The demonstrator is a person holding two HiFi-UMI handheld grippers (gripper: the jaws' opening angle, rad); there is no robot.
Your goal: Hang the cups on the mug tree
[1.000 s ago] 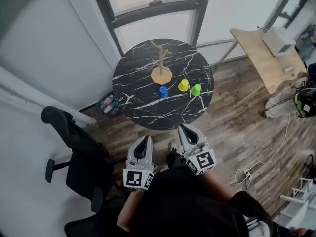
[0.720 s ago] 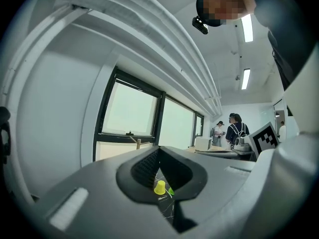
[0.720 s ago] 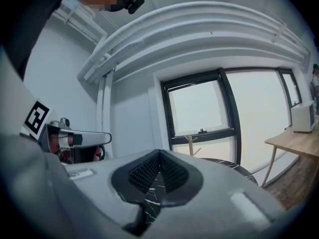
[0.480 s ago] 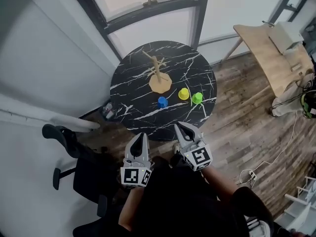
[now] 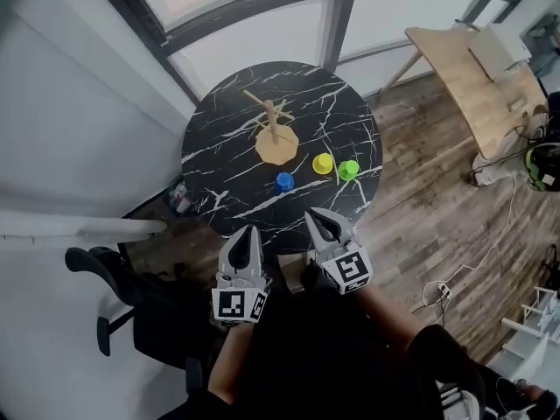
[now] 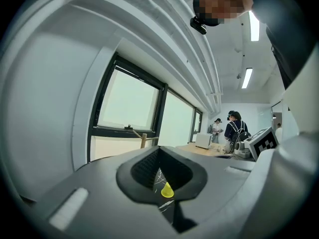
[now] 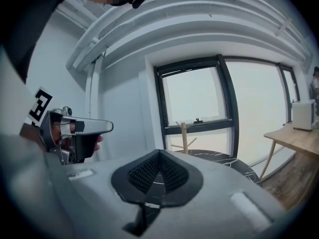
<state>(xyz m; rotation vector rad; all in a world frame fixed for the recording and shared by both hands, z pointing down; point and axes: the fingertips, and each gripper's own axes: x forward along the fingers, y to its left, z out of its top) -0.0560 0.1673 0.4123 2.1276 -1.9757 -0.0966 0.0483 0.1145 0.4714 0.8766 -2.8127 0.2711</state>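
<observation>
On the round black marble table (image 5: 232, 129) stands a wooden mug tree (image 5: 275, 128) with bare pegs. In front of it sit three upturned cups: blue (image 5: 284, 181), yellow (image 5: 323, 163) and green (image 5: 348, 170). My left gripper (image 5: 246, 232) and right gripper (image 5: 319, 220) hover side by side just short of the table's near edge, both shut and holding nothing. In the left gripper view the yellow cup (image 6: 167, 190) shows through the gap behind the shut jaws, and the mug tree (image 6: 143, 139) stands ahead. The right gripper view shows the mug tree (image 7: 185, 136) and table (image 7: 219, 159) beyond its shut jaws.
A black office chair (image 5: 131, 300) stands at the lower left. A light wooden desk (image 5: 472, 77) is at the upper right, with cables (image 5: 455, 287) on the wood floor. A window and grey wall lie behind the table. People stand far off in the left gripper view (image 6: 234, 128).
Both grippers have moved forward toward the table's near edge, and the table now lies closer in the head view. Both jaws stayed shut.
</observation>
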